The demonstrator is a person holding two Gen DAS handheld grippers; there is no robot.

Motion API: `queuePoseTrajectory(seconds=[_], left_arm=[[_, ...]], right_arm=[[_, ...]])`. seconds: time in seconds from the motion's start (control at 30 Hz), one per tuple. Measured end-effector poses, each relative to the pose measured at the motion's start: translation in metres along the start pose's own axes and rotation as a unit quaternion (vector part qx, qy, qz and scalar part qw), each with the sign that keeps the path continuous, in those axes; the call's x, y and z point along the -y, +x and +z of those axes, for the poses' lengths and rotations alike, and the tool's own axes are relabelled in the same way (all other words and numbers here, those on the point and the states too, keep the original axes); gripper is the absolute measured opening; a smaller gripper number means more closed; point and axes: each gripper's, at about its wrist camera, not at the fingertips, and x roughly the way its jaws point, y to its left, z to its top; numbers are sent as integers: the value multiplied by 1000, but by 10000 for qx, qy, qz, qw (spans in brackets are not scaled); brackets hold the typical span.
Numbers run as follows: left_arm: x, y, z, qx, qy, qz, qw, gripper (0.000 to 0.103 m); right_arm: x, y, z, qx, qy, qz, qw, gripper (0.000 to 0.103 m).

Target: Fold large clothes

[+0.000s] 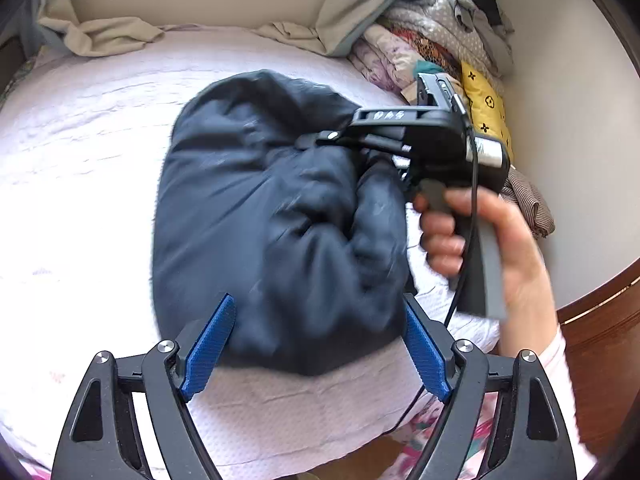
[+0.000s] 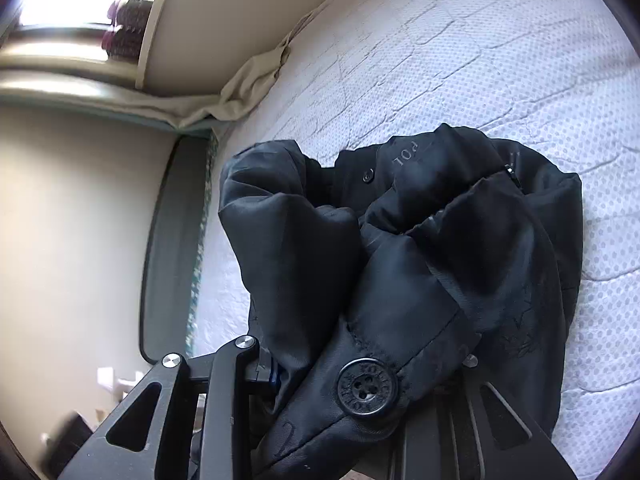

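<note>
Coat (image 1: 276, 216) lies bunched mid-frame on the bed (image 1: 80, 184); my left gripper (image 1: 316, 348) hangs spread and empty at its lower edge; my right gripper (image 2: 360, 384) looks clamped on a buttoned flap (image 2: 368, 388); I should pull slow, keeping the fold flat.

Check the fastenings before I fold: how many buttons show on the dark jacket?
2 in the right wrist view: a large button near the right gripper, a small button by the lettering. Folds of the jacket may hide others.
</note>
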Motion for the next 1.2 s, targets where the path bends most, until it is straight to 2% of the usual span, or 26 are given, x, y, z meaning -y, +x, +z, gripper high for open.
queuePoseTrajectory(seconds=[0.13,0.27,0.3,0.43,0.5,0.53,0.6,0.67,0.73,0.87,1.0,1.1,1.2], left_arm=[[-16,-10,-30,361,-82,144,9992,87],[-19,-6,-52,559,52,646,9963,87],[-19,1,-55,567,89,816,9950,87],[-24,35,-58,340,172,1063,9936,87],[-28,47,-58,371,225,1398,9892,87],[-33,54,-57,403,199,1682,9847,87],[-45,63,-53,410,0,1906,9808,88],[-58,71,-51,347,-290,1853,9816,90],[-62,76,-50,284,-375,1812,9823,91],[-54,83,-51,235,-119,1933,9808,90],[-46,84,-56,227,130,1888,9817,89],[-40,66,-60,380,259,1726,9839,88],[-27,31,-60,808,498,1415,9854,88]], right_arm=[[0,0,-1,53,7,31,10000,24],[6,-7,0,176,97,46,9998,24],[8,-8,0,206,145,61,9997,24],[11,-12,1,322,268,154,9990,23],[8,-14,1,361,244,212,9988,22],[5,-17,1,388,170,253,9988,21],[0,-23,1,453,23,325,9984,20],[-8,-32,0,531,-191,303,9979,19],[-12,-38,-1,555,-305,258,9977,18],[-14,-52,-4,667,-506,56,9965,17],[-4,-65,-4,785,-577,-334,9947,17],[11,-68,-2,796,-509,-581,9938,17],[24,-69,0,787,-396,-637,9941,17]])
